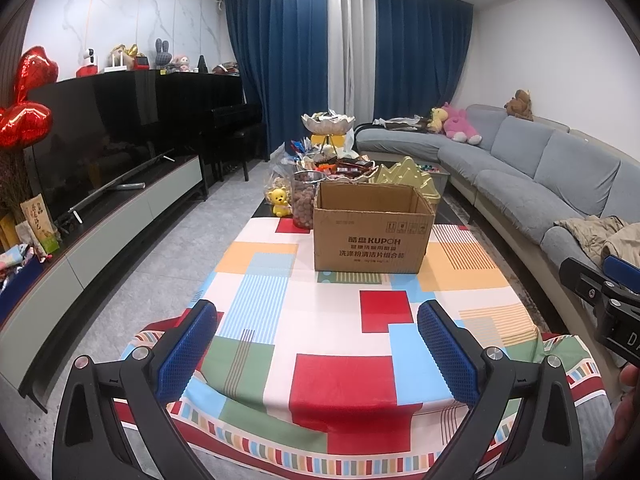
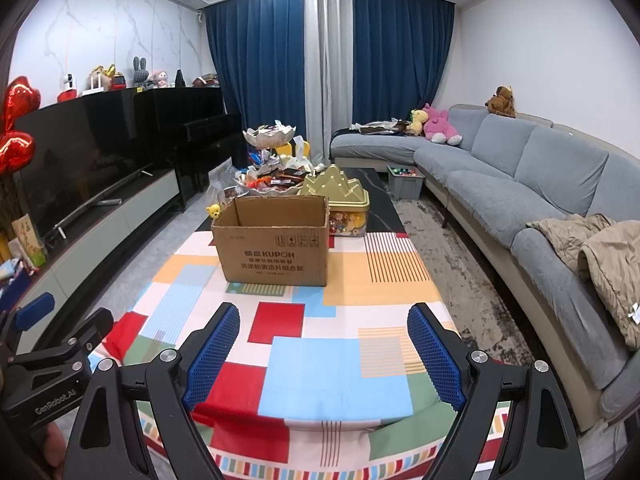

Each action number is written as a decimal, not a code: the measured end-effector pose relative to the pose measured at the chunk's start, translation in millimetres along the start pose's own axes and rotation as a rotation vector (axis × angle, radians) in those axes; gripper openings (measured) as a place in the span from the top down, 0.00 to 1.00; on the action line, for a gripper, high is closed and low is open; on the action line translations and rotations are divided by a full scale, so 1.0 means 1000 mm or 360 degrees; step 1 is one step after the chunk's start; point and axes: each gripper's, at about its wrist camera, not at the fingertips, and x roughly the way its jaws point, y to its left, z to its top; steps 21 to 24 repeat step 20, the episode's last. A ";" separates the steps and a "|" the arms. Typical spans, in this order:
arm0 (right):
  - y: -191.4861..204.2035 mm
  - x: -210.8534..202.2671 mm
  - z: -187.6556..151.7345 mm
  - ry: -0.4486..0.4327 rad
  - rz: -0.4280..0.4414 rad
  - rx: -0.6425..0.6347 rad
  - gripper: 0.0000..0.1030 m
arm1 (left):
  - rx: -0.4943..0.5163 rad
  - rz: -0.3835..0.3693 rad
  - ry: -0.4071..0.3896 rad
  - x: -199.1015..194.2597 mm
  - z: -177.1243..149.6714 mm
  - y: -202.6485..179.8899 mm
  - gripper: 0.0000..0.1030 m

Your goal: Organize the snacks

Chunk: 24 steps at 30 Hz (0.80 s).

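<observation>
1. Two hand-held grippers hover side by side over the near end of a table (image 1: pixel 460 276) covered with a patchwork cloth (image 1: pixel 336 376) of red, blue, orange and green blocks.
2. Left gripper (image 1: pixel 318 344): its blue-padded jaws stand wide apart with only the cloth showing between them; it holds nothing.
3. Right gripper (image 2: pixel 324 354): its jaws are likewise spread wide and empty, above the cloth.
4. A cardboard box (image 1: pixel 374 226) sits on the cloth farther along the table, top flaps open; its inside cannot be seen from these angles.
5. Snacks (image 1: pixel 340 166) lie heaped in a scalloped dish just behind the box, with a second dish (image 1: pixel 328 122) raised on a stand above them.
6. A gold-lidded tin (image 2: pixel 340 200) of sweets stands behind the box toward the sofa side, close to it.
7. A jar (image 1: pixel 306 200) of brown treats and a small yellow bear toy (image 1: pixel 280 202) stand beside the box on the television side.
8. A grey sofa (image 1: pixel 540 176) runs along the right wall.
</observation>
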 end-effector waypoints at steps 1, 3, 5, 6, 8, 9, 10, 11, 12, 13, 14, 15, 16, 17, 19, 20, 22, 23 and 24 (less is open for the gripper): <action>0.000 0.000 0.000 0.0001 -0.0001 0.0000 0.16 | 0.0000 0.0000 0.0000 0.000 0.000 0.000 0.01; 0.000 -0.001 0.000 -0.0002 0.0000 -0.0001 0.16 | 0.0000 0.0000 0.0000 0.000 0.000 0.000 0.01; -0.001 0.000 0.000 -0.0001 0.0001 -0.0002 0.16 | 0.0000 0.0001 -0.0001 0.000 0.000 0.000 0.01; 0.000 0.000 0.000 0.0000 0.0001 -0.0002 0.16 | -0.0001 0.0001 -0.0001 0.001 0.000 -0.001 0.01; -0.001 0.000 0.000 0.0000 0.0001 0.0000 0.16 | 0.0000 0.0001 0.0001 0.000 0.000 0.000 0.01; -0.001 0.000 0.000 0.0000 0.0000 -0.0001 0.16 | 0.0000 0.0000 0.0000 0.000 0.000 0.000 0.01; 0.000 0.000 0.000 0.0000 0.0000 -0.0001 0.16 | -0.0001 0.0000 -0.0001 0.000 0.000 0.000 0.01; -0.001 0.000 0.000 -0.0001 0.0000 -0.0001 0.16 | -0.0001 0.0001 -0.0001 0.000 0.000 0.000 0.01; 0.000 0.000 0.000 -0.0001 0.0000 -0.0001 0.16 | -0.0001 0.0001 0.0000 0.000 -0.001 0.000 0.01; 0.000 0.000 0.000 -0.0001 0.0001 -0.0002 0.16 | 0.0000 0.0000 0.0000 0.000 -0.001 0.000 0.01; -0.001 0.000 0.000 -0.0001 0.0001 -0.0001 0.16 | -0.0001 0.0001 0.0000 0.000 -0.001 0.000 0.01; 0.000 0.000 0.000 -0.0001 0.0001 -0.0002 0.16 | -0.0001 0.0001 -0.0001 0.000 -0.001 0.000 0.01; 0.000 0.000 0.000 0.0000 0.0001 -0.0001 0.16 | -0.0002 0.0002 -0.0003 0.000 0.000 0.000 0.01; -0.001 0.000 0.000 -0.0001 0.0001 0.0000 0.16 | -0.0001 0.0001 -0.0004 -0.001 -0.001 0.000 0.01; -0.001 0.000 0.000 -0.0001 0.0001 0.0000 0.16 | -0.0001 0.0000 -0.0002 0.000 -0.001 0.000 0.01; -0.001 0.000 0.000 0.0000 0.0000 -0.0001 0.16 | -0.0002 0.0001 -0.0002 0.000 -0.001 0.000 0.00; -0.001 0.000 0.000 0.0000 0.0000 -0.0001 0.16 | -0.0002 0.0001 -0.0002 0.000 -0.001 0.000 0.00; -0.001 0.000 0.000 0.0000 0.0000 -0.0001 0.16 | -0.0002 0.0001 -0.0002 0.000 -0.001 0.000 0.00; -0.001 0.000 0.000 0.0000 0.0000 -0.0001 0.16 | -0.0002 0.0001 -0.0002 0.000 -0.001 0.000 0.00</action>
